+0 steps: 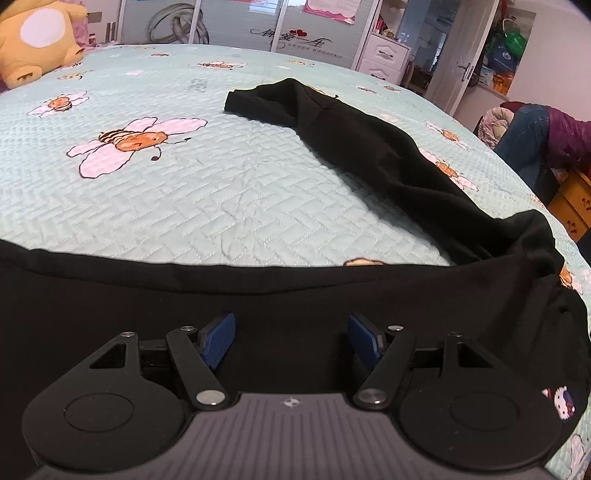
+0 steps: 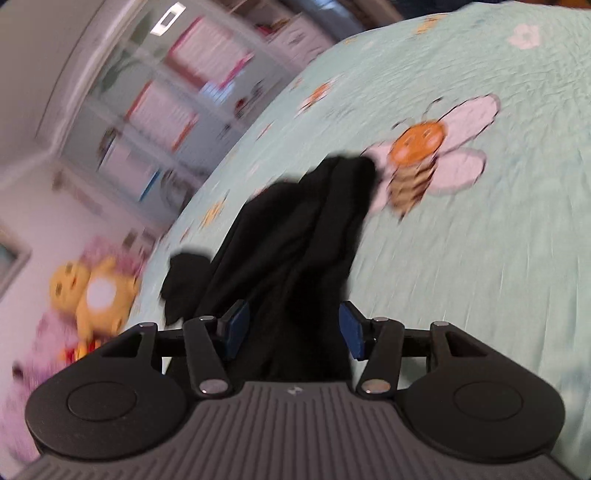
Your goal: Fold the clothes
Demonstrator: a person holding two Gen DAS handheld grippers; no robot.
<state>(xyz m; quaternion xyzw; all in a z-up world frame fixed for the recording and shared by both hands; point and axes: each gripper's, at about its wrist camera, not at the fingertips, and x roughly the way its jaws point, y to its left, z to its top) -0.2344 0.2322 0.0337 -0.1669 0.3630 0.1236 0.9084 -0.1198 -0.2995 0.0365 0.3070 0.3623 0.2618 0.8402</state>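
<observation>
Bedroom interior. A bed (image 1: 229,192) with a pale green quilted cover printed with bees and flowers fills the foreground. Beyond its far edge stands a wardrobe (image 1: 236,26) with sliding panels bearing ring motifs and lettering. A yellow plush toy (image 1: 37,40) sits at the bed's far left corner. At right: a white drawer unit (image 1: 384,55), a white door (image 1: 461,62), and a wooden cabinet (image 1: 572,199).

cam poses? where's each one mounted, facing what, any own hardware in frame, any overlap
Left wrist: on the left tool, tilted down across the bed; its blue pads stand apart over the black garment.
Right wrist: on the right tool, rolled and blurred; garment bunched between its pads, grip unclear.
Shared: garment, bee bedspread, yellow plush.
</observation>
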